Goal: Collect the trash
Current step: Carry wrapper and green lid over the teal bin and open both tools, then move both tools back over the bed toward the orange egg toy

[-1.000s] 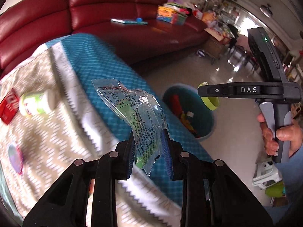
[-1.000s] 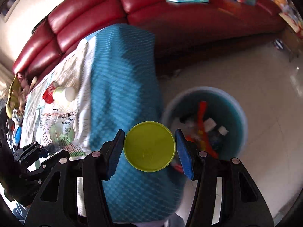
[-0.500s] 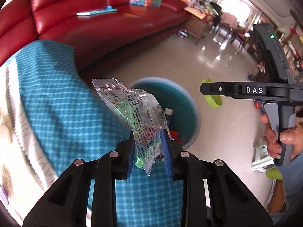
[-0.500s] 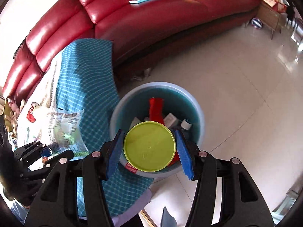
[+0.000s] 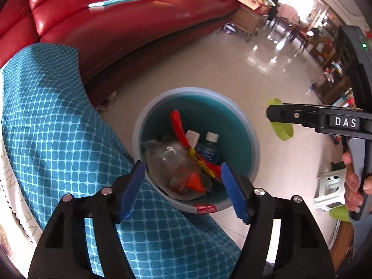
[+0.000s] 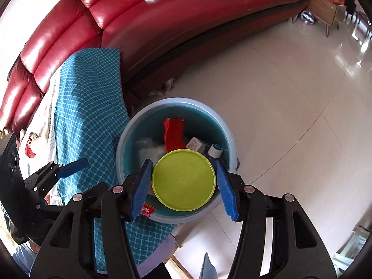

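A round blue trash bin [image 5: 253, 144] stands on the floor beside the table and holds several pieces of trash. My left gripper [image 5: 182, 190] is open and empty right above its near rim. A clear plastic wrapper [image 5: 169, 160] lies inside the bin between my fingertips. My right gripper [image 6: 183, 183] is shut on a yellow-green lid [image 6: 183, 180] and holds it above the bin [image 6: 229, 134]. The right gripper also shows in the left wrist view [image 5: 279, 121], off to the right of the bin. A red can [image 6: 30, 145] lies on the table at the far left.
A teal checked tablecloth [image 5: 53, 125] covers the table edge next to the bin. A red leather sofa [image 5: 130, 23] runs behind, with a book [image 5: 114, 0] on it. A white stool [image 5: 330, 190] stands on the tiled floor at right.
My left gripper has opened and let go of the clear wrapper, which now lies in the bin. Both grippers moved over the bin; the right still holds the lid.
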A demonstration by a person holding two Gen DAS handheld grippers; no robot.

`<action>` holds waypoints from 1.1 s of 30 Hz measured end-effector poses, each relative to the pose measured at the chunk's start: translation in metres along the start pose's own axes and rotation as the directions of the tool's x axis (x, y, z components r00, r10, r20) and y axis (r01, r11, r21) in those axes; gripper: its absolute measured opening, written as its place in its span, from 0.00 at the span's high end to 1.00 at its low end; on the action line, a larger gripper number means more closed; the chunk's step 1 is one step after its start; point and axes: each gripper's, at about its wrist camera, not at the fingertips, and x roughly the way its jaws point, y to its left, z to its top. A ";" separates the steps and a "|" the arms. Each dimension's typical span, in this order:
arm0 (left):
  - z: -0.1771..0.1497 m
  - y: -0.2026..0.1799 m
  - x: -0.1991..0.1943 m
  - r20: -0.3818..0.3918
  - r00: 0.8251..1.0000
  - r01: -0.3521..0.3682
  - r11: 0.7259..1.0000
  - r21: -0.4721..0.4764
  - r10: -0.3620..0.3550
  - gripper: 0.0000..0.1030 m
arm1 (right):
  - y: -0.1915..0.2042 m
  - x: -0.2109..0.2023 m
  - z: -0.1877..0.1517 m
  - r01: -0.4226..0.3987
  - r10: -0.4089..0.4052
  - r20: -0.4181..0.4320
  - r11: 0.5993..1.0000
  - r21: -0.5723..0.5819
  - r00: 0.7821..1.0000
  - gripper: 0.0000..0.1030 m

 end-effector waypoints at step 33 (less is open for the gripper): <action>-0.043 0.027 -0.053 0.057 0.998 0.001 0.999 -0.051 0.002 0.06 | 0.034 0.009 -0.011 0.019 -0.021 -0.070 1.000 -0.020 0.997 0.24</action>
